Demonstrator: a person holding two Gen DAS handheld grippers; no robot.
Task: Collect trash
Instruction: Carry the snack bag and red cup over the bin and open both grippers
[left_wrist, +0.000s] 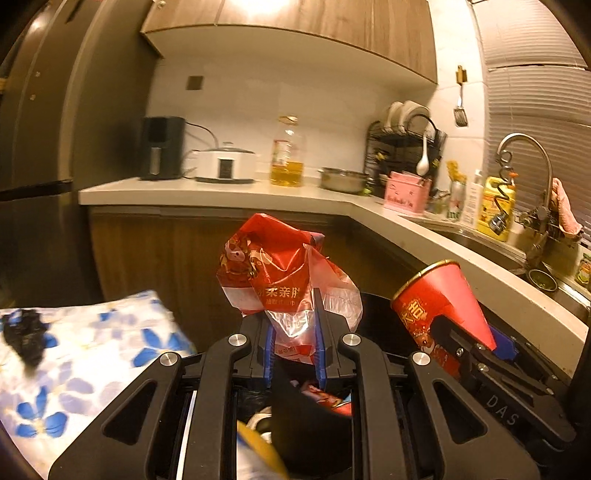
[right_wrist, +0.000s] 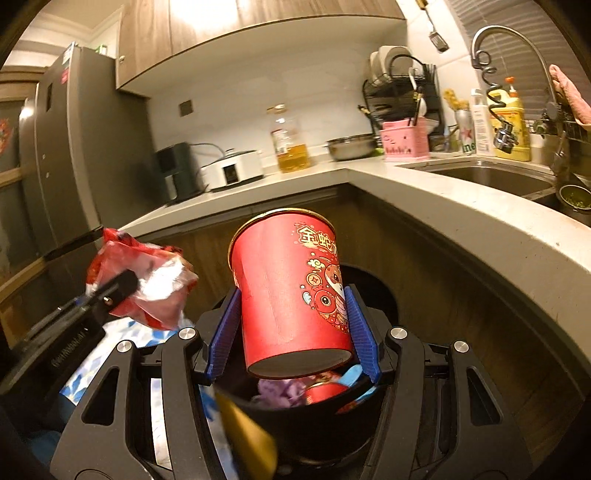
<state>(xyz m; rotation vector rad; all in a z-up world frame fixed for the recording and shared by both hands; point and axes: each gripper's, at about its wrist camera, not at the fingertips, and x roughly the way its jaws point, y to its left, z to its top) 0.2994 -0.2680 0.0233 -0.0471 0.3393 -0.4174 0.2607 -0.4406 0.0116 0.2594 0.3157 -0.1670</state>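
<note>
below both tools we see the open black bin (right_wrist: 373, 398), its mouth partly filled with trash (right_wrist: 280, 395). the left tool (left_wrist: 295, 332) with its red wrapper (left_wrist: 280, 273) and the right tool (right_wrist: 295, 328) with its red cup (right_wrist: 291, 295) sit close side by side, with little room between them. ahead, the curved desk (right_wrist: 480, 229) and its cabinet front (left_wrist: 177, 258) close the way forward and to the right. the desk top is crowded with an oil bottle (left_wrist: 287, 155), a pot (left_wrist: 341, 180), a cooker (left_wrist: 225, 164) and a dish rack (left_wrist: 402, 147). the floral cloth (left_wrist: 92, 362) fills the left, next to the fridge (left_wrist: 33, 147).
</note>
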